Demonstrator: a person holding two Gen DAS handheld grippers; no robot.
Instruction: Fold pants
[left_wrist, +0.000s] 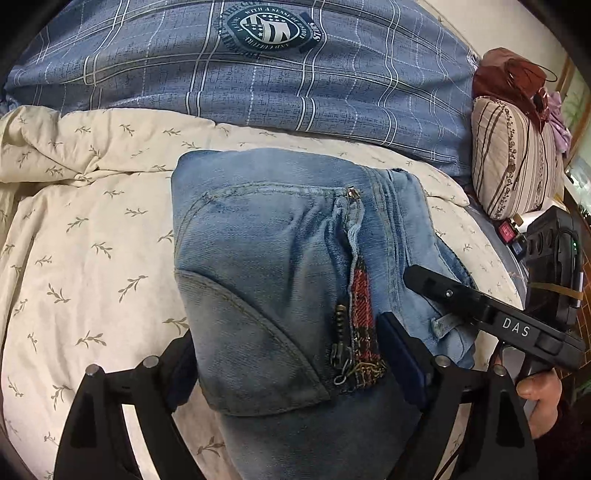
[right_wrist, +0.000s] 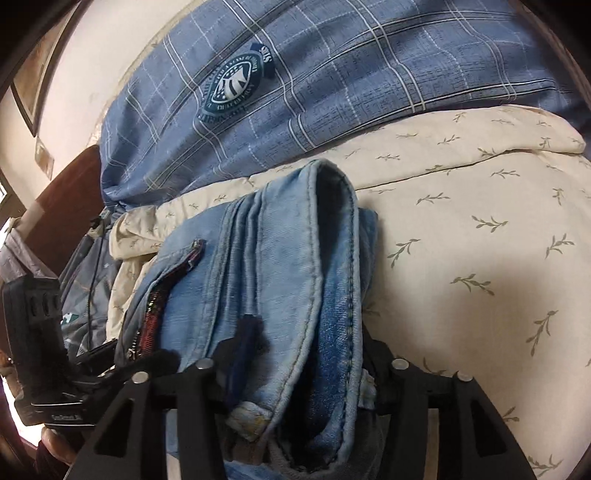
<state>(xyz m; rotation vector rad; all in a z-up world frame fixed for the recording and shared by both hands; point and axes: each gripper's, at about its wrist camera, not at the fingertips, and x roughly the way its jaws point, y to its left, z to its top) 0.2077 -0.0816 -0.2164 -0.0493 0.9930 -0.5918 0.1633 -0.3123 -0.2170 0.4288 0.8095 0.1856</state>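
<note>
Light blue jeans (left_wrist: 280, 258) lie folded into a thick bundle on a cream leaf-print quilt (left_wrist: 85, 266). A zip and a red patterned strip show on the upper face. My left gripper (left_wrist: 291, 354) has its jaws wide around the near end of the bundle, fingers on both sides of it. My right gripper (right_wrist: 306, 354) straddles the folded waistband edge of the jeans (right_wrist: 295, 266), which fills the gap between its fingers. The right gripper also shows in the left wrist view (left_wrist: 480, 310), lying on the bundle's right side.
A blue plaid duvet (left_wrist: 258, 70) with a round badge lies behind the quilt. A striped pillow (left_wrist: 517, 162) with a dark red bag on it sits at the right. A dark wooden headboard (right_wrist: 74, 206) stands left in the right wrist view.
</note>
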